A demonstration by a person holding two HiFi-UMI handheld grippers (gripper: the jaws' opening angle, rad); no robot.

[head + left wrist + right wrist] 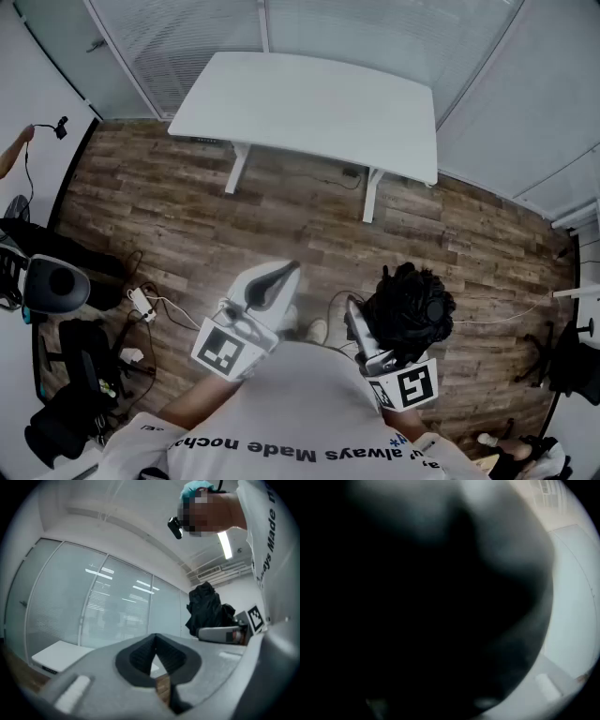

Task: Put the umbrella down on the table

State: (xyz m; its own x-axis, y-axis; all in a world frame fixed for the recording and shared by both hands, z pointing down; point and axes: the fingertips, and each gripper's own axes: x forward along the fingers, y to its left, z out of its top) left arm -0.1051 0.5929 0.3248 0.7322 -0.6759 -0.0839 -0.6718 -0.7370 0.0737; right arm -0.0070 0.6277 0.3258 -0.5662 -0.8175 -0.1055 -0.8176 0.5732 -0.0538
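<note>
My left gripper (279, 279) is closed on nothing: in its own view the two pale jaws of the left gripper (155, 641) meet at their tips, and only a small diamond-shaped gap shows between the dark ribbed pads. Just to the right of those jaws, my right gripper (375, 349) holds the umbrella (409, 305), a bunched black bundle that sticks out past its jaw tips and hangs in the air above the floor (281, 220). From the left gripper view the right gripper (220, 633) sits close beside me with the umbrella (206, 609) rising dark above it. In the right gripper view the black cloth of the umbrella (417, 620) fills almost everything in front of the jaws, so the jaws themselves are lost in the dark. They stand wide, closed around the bundle. Below and ahead of both pairs of jaws runs the wooden floor, with loose cables (159, 305) lying off to the left of my left jaws. Well beyond both jaw tips stands the white table (309, 103), its top bare, and the umbrella is well apart from it. Behind the table (56, 654) is a glass wall (117, 606).
</note>
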